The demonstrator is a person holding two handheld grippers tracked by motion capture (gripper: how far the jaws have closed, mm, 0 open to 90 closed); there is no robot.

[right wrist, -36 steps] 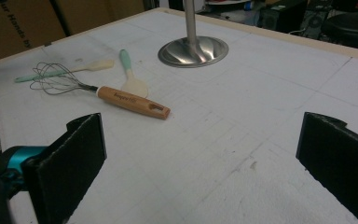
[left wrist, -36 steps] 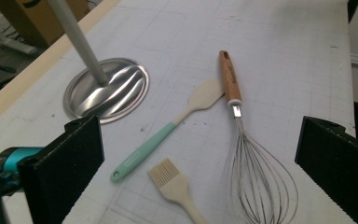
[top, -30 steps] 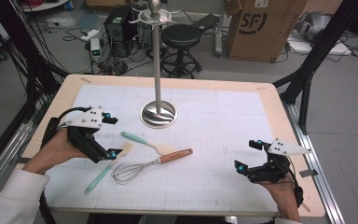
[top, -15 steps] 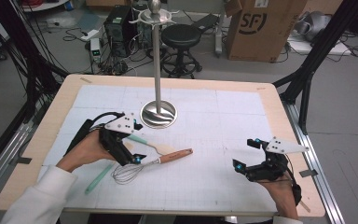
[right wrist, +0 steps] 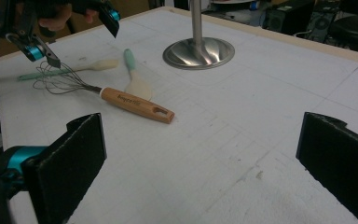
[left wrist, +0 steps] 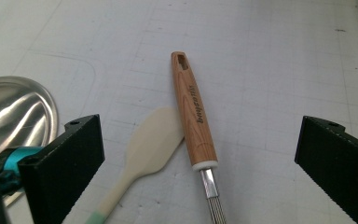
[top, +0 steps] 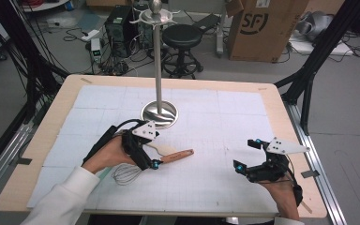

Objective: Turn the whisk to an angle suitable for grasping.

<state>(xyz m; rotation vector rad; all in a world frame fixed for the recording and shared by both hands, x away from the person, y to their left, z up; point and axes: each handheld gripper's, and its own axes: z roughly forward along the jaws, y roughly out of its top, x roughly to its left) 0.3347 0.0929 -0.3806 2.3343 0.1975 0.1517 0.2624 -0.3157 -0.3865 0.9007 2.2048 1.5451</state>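
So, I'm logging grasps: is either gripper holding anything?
Nothing held. The left gripper is open over the whisk handle; the right gripper is open.

left gripper jaws wide over whisk handle | cream spatula touches handle's left side, right side bare mat | stand base just beyond | right gripper well apart, open mat between

High view looks forward and down over the whole desk, left gripper view sits close above the whisk, right gripper view looks low across from farther off; all share whisk and stand base.
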